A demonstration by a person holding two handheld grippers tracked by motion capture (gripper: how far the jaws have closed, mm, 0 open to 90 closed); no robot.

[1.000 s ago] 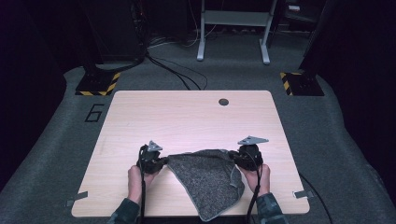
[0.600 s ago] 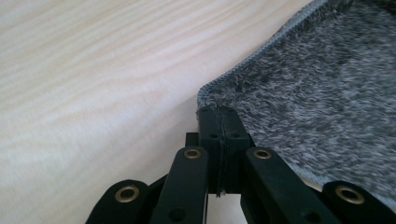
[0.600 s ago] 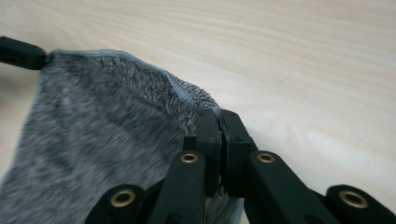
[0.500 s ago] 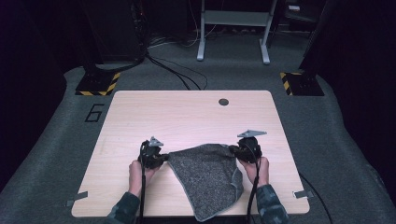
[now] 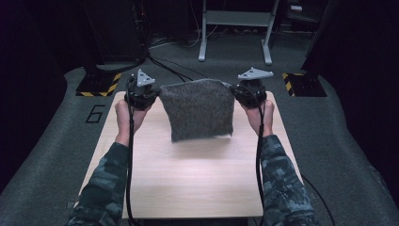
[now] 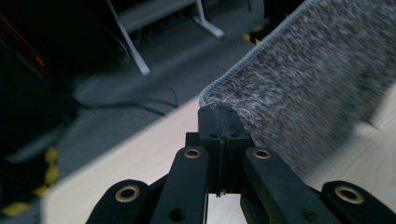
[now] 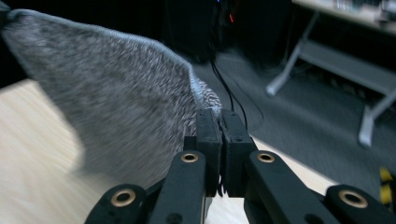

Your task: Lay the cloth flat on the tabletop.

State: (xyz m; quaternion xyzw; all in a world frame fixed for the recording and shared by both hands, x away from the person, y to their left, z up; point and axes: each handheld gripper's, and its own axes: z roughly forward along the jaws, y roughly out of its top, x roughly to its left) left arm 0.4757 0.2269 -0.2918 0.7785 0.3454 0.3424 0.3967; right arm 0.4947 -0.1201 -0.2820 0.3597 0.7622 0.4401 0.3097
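Observation:
A grey fuzzy cloth (image 5: 197, 110) hangs spread in the air above the far half of the wooden table (image 5: 188, 183), held by its two top corners. My left gripper (image 5: 153, 94) is shut on the cloth's left corner, and my right gripper (image 5: 235, 92) is shut on its right corner. In the left gripper view the jaws are pressed together on the stitched corner of the cloth (image 6: 299, 79), just above my left gripper (image 6: 219, 114). In the right gripper view the cloth (image 7: 116, 107) stretches away to the left of my right gripper (image 7: 219, 116).
Grey carpet surrounds the table. A white metal desk frame (image 5: 235, 33) stands behind it. Yellow-and-black striped bases (image 5: 96, 84) sit on the floor at the far left and far right. Cables run across the floor behind the table.
Both grippers have lifted the cloth off the near part of the table and carried it up and away. It now hangs flat between them instead of lying crumpled.

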